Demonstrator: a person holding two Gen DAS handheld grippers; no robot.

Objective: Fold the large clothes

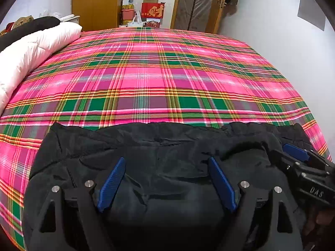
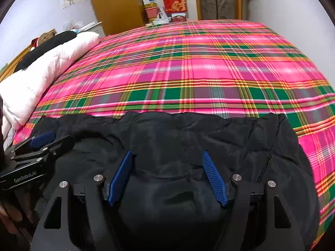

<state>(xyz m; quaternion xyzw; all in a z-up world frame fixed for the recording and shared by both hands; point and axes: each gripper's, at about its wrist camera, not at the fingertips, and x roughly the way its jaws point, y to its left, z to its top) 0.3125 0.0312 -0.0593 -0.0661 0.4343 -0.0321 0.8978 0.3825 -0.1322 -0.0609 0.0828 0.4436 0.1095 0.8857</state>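
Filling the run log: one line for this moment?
black jacket on plaid bed sheet | left gripper open | right gripper open

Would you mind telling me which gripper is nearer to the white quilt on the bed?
Left. The left gripper hovers over the black garment on the side toward the white quilt; the right gripper is on the garment's far side from it.

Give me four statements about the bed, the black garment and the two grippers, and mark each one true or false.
1. The black garment lies on a plaid sheet. True.
2. The left gripper is clamped shut on cloth. False: its jaws stand apart over the garment.
3. A white quilt lies at the bed's left side. True.
4. The right gripper hovers over bare sheet. False: it is over the black garment.
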